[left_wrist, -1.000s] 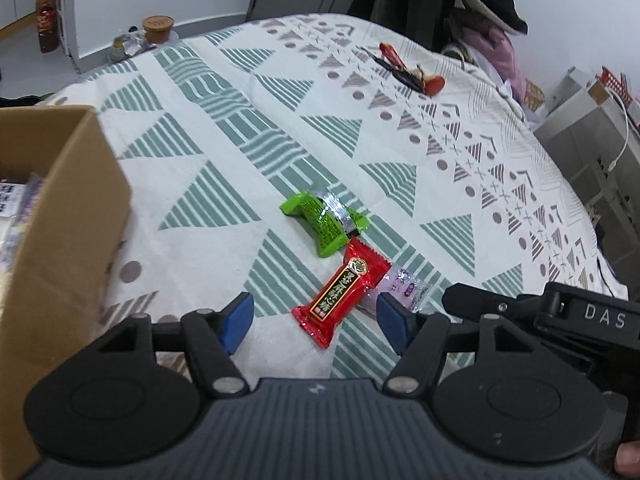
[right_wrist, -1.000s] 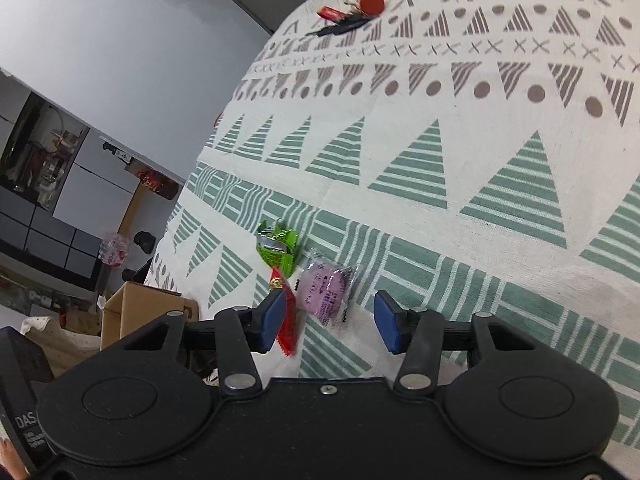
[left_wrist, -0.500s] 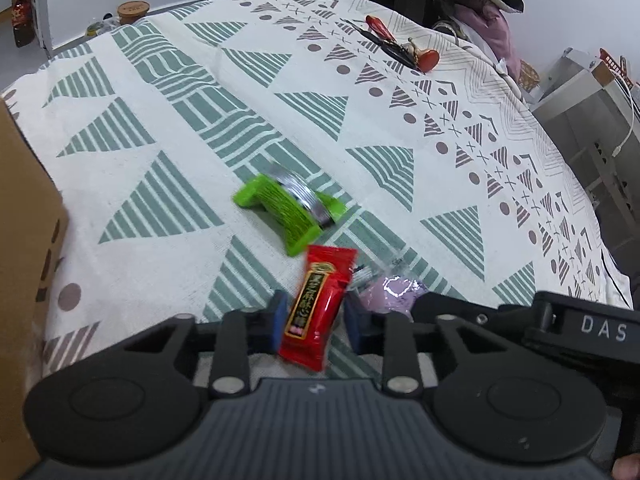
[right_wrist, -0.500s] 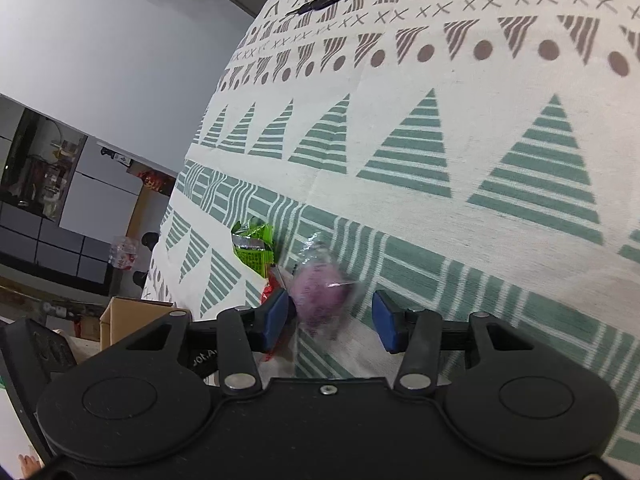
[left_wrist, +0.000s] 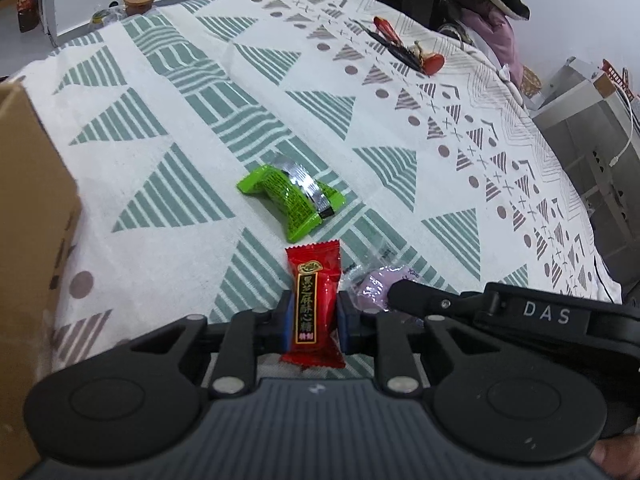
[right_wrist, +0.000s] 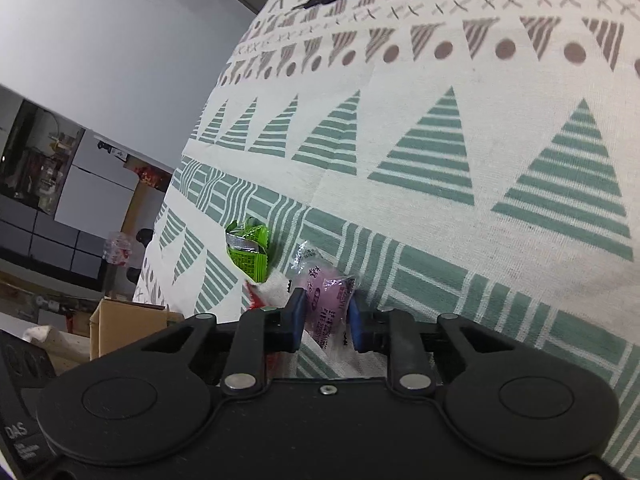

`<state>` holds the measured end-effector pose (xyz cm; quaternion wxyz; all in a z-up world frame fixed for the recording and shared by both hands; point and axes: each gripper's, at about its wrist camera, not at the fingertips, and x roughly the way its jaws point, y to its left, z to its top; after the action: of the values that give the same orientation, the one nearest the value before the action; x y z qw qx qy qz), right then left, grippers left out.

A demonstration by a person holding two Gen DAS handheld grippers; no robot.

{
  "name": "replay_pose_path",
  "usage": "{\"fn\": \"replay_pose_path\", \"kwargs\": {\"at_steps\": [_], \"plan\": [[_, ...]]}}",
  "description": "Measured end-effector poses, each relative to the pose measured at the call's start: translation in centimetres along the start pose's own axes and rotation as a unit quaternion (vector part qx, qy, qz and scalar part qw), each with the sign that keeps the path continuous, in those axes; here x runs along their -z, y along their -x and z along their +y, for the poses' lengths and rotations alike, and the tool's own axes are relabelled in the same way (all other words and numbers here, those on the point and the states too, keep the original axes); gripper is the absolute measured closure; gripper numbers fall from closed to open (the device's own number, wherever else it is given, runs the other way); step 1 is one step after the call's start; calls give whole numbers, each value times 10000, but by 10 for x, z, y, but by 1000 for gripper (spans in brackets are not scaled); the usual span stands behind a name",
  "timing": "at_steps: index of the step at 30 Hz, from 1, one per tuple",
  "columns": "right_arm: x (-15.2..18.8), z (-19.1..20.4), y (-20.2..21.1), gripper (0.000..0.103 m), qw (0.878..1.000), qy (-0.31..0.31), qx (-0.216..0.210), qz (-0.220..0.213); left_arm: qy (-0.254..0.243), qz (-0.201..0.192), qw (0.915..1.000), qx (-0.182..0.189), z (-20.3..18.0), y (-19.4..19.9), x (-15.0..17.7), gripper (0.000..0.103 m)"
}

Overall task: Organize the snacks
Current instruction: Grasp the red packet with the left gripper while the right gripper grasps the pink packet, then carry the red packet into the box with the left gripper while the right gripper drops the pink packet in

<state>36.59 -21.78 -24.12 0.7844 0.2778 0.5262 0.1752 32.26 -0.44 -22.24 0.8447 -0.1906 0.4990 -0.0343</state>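
My left gripper [left_wrist: 313, 320] is shut on a red candy packet [left_wrist: 316, 300] on the patterned tablecloth [left_wrist: 240, 92]. My right gripper [right_wrist: 326, 320] is shut on a purple snack in a clear wrapper [right_wrist: 326, 292]; it also shows in the left wrist view [left_wrist: 374, 286], partly behind the right gripper's body. A green snack packet [left_wrist: 292, 200] lies just beyond both; it shows in the right wrist view [right_wrist: 248, 248] too. A sliver of the red packet [right_wrist: 253, 296] shows left of my right gripper.
A cardboard box [left_wrist: 32, 220] stands at the left edge of the left wrist view, and shows in the right wrist view [right_wrist: 124, 324]. Red-handled tools [left_wrist: 404, 50] lie at the far side of the cloth. Shelving [left_wrist: 600, 152] stands off to the right.
Both grippers moved forward and closed. The left one shut on the red packet, and the right one shut on the purple snack.
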Motion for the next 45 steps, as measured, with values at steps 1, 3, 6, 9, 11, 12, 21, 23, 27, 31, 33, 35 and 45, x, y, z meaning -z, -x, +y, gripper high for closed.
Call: {"fn": "replay_pose_path", "kwargs": {"at_steps": [1, 3, 6, 9, 11, 12, 21, 23, 27, 31, 33, 35, 45], "plan": [[0, 1, 2, 83, 10000, 25, 15, -19, 12, -25, 10000, 0, 1, 4, 0, 83], [0, 3, 5, 85, 9999, 92, 29, -64, 28, -80, 10000, -11, 2, 12, 0, 83], [1, 7, 11, 86, 9997, 179, 14, -143, 26, -190, 9998, -24, 2, 26, 0, 83], [2, 13, 18, 87, 9993, 282, 4, -243, 17, -295, 9996, -47, 2, 40, 1, 83], [3, 17, 23, 87, 9989, 336, -23, -312, 10, -350, 9994, -64, 2, 48, 2, 83], [4, 20, 26, 87, 9987, 367, -35, -343, 3, -383, 9992, -73, 2, 53, 2, 83], [16, 43, 49, 87, 9962, 590, -55, -646, 55, -652, 9978, -123, 7, 91, 7, 83], [19, 47, 54, 87, 9954, 622, -37, -722, 104, -695, 9974, -129, 10, 98, 8, 83], [25, 56, 61, 88, 9942, 666, -42, -844, 139, -775, 9968, -162, 18, 113, 11, 83], [31, 67, 69, 88, 9927, 742, -100, -947, 129, -883, 9958, -214, 23, 128, 11, 83], [35, 72, 72, 88, 9917, 785, -124, -1012, 155, -949, 9951, -232, 26, 136, 11, 83], [38, 79, 75, 88, 9905, 846, -143, -1079, 173, -1022, 9943, -244, 28, 144, 11, 83], [53, 110, 82, 88, 9856, 1167, -242, -1198, 369, -1339, 9894, -421, 54, 183, 12, 83]]}}
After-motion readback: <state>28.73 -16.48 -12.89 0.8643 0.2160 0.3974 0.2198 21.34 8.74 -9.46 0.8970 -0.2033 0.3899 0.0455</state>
